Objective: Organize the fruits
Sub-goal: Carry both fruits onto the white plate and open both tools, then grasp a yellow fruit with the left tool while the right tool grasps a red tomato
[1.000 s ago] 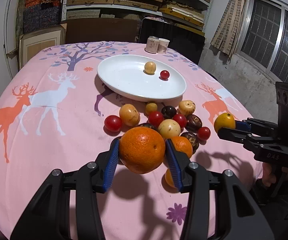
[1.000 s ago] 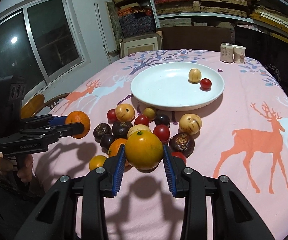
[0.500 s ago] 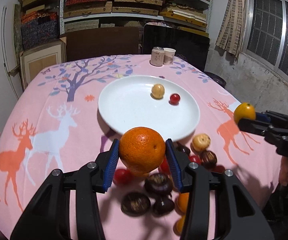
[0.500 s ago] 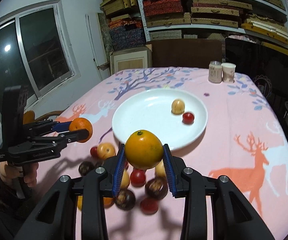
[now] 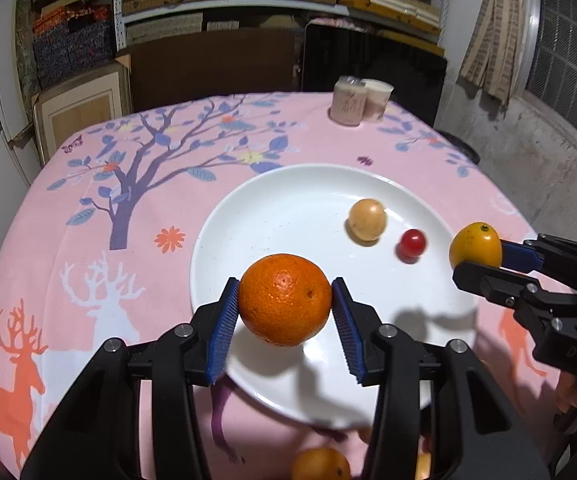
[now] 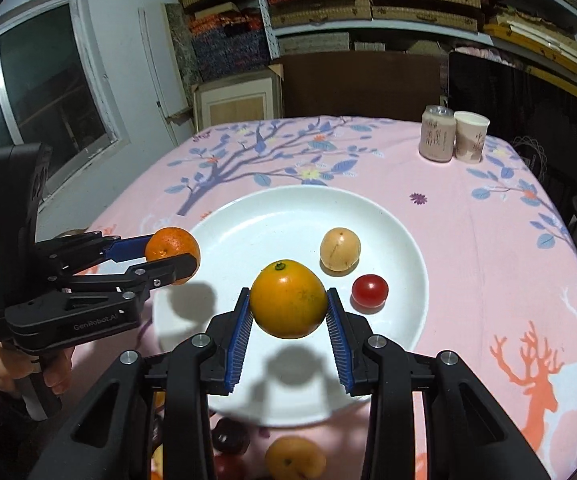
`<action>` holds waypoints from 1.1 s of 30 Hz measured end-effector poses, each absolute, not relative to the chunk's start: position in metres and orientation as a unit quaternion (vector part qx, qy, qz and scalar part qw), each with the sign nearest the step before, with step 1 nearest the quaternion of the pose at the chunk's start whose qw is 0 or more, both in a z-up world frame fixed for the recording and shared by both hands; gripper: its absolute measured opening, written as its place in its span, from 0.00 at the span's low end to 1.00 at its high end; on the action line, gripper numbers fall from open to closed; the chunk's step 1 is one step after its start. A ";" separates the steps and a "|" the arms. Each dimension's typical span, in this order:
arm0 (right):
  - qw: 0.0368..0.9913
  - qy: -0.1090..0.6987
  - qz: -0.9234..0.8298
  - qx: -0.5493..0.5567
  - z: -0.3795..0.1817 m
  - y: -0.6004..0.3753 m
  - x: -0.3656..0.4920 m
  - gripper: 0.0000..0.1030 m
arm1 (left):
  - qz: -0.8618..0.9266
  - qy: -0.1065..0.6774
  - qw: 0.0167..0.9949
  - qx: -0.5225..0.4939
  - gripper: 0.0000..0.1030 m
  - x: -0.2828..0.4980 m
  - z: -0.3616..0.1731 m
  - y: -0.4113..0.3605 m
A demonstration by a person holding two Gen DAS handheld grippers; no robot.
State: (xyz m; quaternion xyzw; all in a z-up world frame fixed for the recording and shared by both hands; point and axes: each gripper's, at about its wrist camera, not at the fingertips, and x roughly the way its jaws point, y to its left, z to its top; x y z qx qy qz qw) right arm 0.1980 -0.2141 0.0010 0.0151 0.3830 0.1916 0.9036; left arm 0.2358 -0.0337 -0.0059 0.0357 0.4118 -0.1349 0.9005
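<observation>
I have the left hand-held gripper [image 5: 284,304] clamped on an orange [image 5: 284,299] and the right hand-held gripper [image 6: 288,307] on a yellower orange [image 6: 287,298], both raised above the white plate [image 6: 288,216] for release beside its two fruits.

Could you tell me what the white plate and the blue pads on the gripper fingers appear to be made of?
White plate: probably glazed ceramic or porcelain; smooth, glossy, with soft reflections, though melamine is possible. Blue pads: seemingly ribbed rubber or soft plastic, matte with fine ridges, pressed against the yellow-orange fruit.
</observation>
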 end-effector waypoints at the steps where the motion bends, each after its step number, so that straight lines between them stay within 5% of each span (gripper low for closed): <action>1: 0.903 0.385 0.191 0.014 -0.002 -0.212 0.203 0.36 | -0.135 0.417 0.898 0.036 0.44 0.244 -0.012 -0.035; 3: 0.902 0.385 0.193 0.011 -0.009 -0.208 0.212 0.37 | -0.135 0.433 0.890 0.036 0.45 0.258 -0.022 -0.037; 4: 0.904 0.382 0.190 0.011 -0.010 -0.207 0.214 0.47 | -0.136 0.445 0.884 0.036 0.49 0.265 -0.028 -0.039; 5: 0.911 0.373 0.177 0.009 -0.010 -0.208 0.214 0.58 | -0.127 0.445 0.886 0.037 0.58 0.267 -0.030 -0.038; 8: 0.918 0.359 0.170 0.012 -0.004 -0.211 0.208 0.59 | -0.117 0.422 0.899 0.031 0.77 0.260 -0.022 -0.032; 19: 0.920 0.347 0.178 0.023 0.001 -0.238 0.121 0.59 | -0.157 0.365 0.915 0.071 0.78 0.128 0.013 -0.022; 30: 0.918 0.364 0.146 0.054 -0.032 -0.263 0.047 0.59 | -0.244 0.390 0.877 0.136 0.78 -0.020 -0.031 -0.052; 33: 0.916 0.370 0.141 0.060 -0.035 -0.266 0.042 0.59 | -0.237 0.413 0.867 0.148 0.60 -0.021 -0.050 -0.061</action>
